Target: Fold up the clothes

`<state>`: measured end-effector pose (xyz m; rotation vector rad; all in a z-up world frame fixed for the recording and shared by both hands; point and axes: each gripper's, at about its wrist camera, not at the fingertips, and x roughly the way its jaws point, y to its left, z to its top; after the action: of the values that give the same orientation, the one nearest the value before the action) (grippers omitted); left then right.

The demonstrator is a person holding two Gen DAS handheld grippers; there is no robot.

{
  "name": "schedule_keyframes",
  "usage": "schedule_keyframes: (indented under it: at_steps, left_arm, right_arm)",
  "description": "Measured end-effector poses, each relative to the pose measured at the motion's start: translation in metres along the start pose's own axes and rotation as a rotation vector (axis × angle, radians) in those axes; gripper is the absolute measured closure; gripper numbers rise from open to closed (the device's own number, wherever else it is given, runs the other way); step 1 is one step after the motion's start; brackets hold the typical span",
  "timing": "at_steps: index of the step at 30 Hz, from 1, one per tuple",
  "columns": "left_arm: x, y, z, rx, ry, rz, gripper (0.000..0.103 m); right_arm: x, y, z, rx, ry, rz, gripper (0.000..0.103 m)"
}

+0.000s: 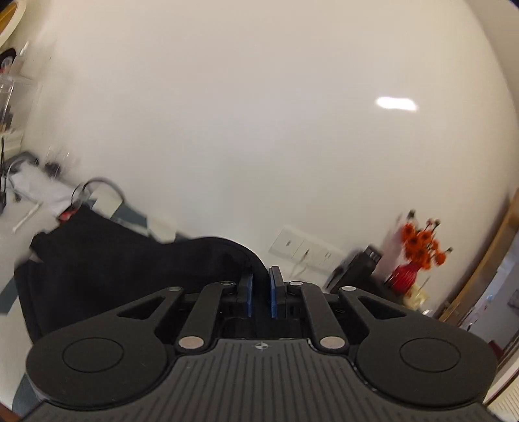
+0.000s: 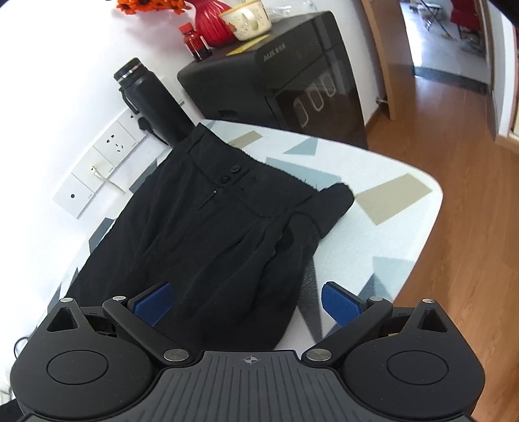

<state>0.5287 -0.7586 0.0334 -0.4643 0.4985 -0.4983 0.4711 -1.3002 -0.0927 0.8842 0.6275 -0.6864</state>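
Closest in, the left hand-held gripper (image 1: 261, 293) has its blue pads drawn nearly together, and a fold of black cloth runs up into the narrow gap between them, so it looks clamped on the edge of the black trousers (image 1: 129, 259). From that pinch the dark fabric sags away to the left, lifted off the counter (image 1: 19, 224), which is a blur at the left of that view. Beyond it stands a pale wall with a row of white wall sockets (image 1: 303, 248), and off to the right a red vase (image 1: 405, 274) of orange flowers (image 1: 421, 243), all smeared by motion.

The right hand-held gripper (image 2: 248, 303) hangs over the lower end of the same garment with its jaws spread wide; the left pad sits above the cloth and the right pad above the bare patterned counter (image 2: 389, 201), neither pressing on anything that I can see. The black trousers (image 2: 211, 227) lie mostly flat on the counter, waistband and two small buttons at the far end, one corner of the waist flopped over to the right. Just past the waistband a black flask (image 2: 149, 104) lies against the wall, touching or overlapped by the cloth. Behind it sits a black appliance (image 2: 292, 84) carrying a cream mug (image 2: 248, 19), a small red bottle (image 2: 194, 42) and the vase. Wooden floor (image 2: 454, 178) shows to the right.
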Motion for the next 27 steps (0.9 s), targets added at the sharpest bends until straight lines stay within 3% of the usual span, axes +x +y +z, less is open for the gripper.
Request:
schedule_keyframes:
  at_steps: [5, 7, 8, 9, 10, 12, 16, 19, 21, 24, 26, 27]
  left_arm:
    - [0.037, 0.082, -0.049, -0.318, 0.138, 0.178, 0.091]
    - [0.042, 0.122, -0.066, -0.457, 0.213, 0.214, 0.082]
    - [0.037, 0.137, -0.074, -0.563, 0.218, 0.175, 0.063]
    - [0.031, 0.153, -0.081, -0.668, 0.223, 0.135, 0.033]
    - [0.025, 0.167, -0.088, -0.756, 0.218, 0.103, 0.025]
    - [0.01, 0.177, -0.092, -0.78, 0.144, 0.111, 0.024]
    - [0.003, 0.186, -0.087, -0.76, 0.084, 0.171, 0.024]
    - [0.01, 0.186, -0.082, -0.722, 0.039, 0.216, 0.035]
    - [0.023, 0.185, -0.076, -0.699, 0.063, 0.216, 0.036]
    - [0.047, 0.185, -0.064, -0.692, 0.099, 0.148, 0.036]
    - [0.06, 0.175, -0.06, -0.618, 0.115, 0.136, 0.037]
    - [0.065, 0.169, -0.059, -0.567, 0.124, 0.146, 0.046]
  right_arm:
    - [0.006, 0.003, -0.009, -0.021, 0.032, 0.014, 0.004]
    - [0.006, 0.001, -0.01, -0.032, 0.033, -0.001, 0.004]
    - [0.006, -0.001, -0.01, -0.028, 0.033, -0.011, 0.004]
    - [0.006, -0.004, -0.009, -0.017, 0.034, -0.021, 0.004]
    - [0.006, -0.007, -0.008, -0.006, 0.035, -0.027, 0.004]
    - [0.005, -0.014, -0.005, 0.013, 0.035, -0.033, 0.004]
    - [0.01, -0.024, -0.006, 0.034, 0.049, -0.06, 0.004]
    - [0.016, -0.028, -0.006, 0.052, 0.07, -0.06, 0.005]
    - [0.019, -0.024, -0.007, 0.047, 0.076, -0.056, 0.005]
    - [0.022, -0.017, -0.009, 0.035, 0.083, -0.042, 0.005]
    - [0.022, -0.013, -0.008, 0.033, 0.084, -0.039, 0.005]
    - [0.022, -0.012, -0.008, 0.035, 0.085, -0.04, 0.005]
